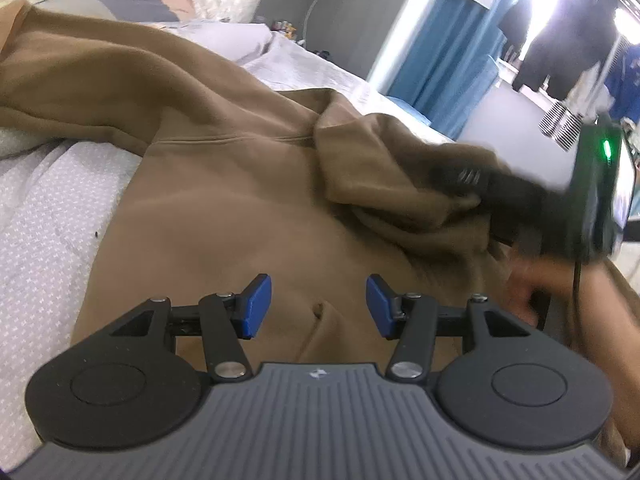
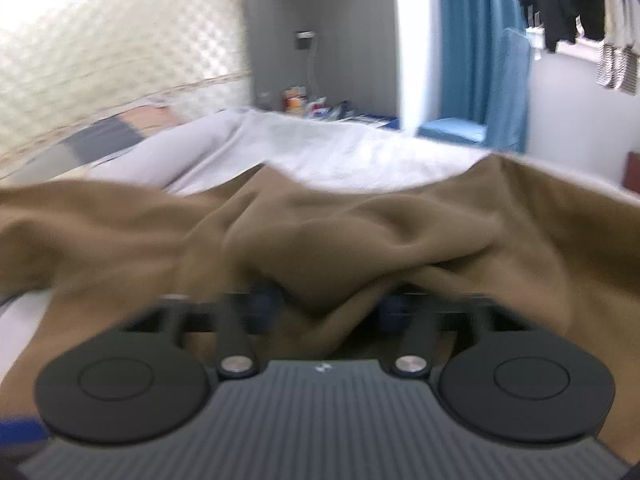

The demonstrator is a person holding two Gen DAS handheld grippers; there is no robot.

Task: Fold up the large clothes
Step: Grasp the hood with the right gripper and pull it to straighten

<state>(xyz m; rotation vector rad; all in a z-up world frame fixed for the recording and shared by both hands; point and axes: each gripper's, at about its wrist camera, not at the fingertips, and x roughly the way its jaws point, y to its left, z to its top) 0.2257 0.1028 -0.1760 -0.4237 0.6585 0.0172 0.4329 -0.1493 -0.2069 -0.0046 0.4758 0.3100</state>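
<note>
A large brown sweatshirt (image 1: 224, 184) lies spread on the bed. My left gripper (image 1: 319, 306) is open and empty, its blue pads just above the flat brown body. My right gripper (image 1: 476, 184) shows blurred at the right of the left wrist view, buried in a bunched brown fold that it lifts over the body. In the right wrist view the brown cloth (image 2: 328, 240) drapes over my right gripper (image 2: 326, 304) and fills the gap between its blue pads, which stand wide apart and mostly hidden.
The bed (image 1: 44, 216) has a white dotted cover. A padded headboard (image 2: 100, 60) stands behind. Blue curtains (image 2: 472, 52) and hanging clothes (image 2: 560, 4) are at the far right, with a cluttered nightstand (image 2: 304, 102) beyond the bed.
</note>
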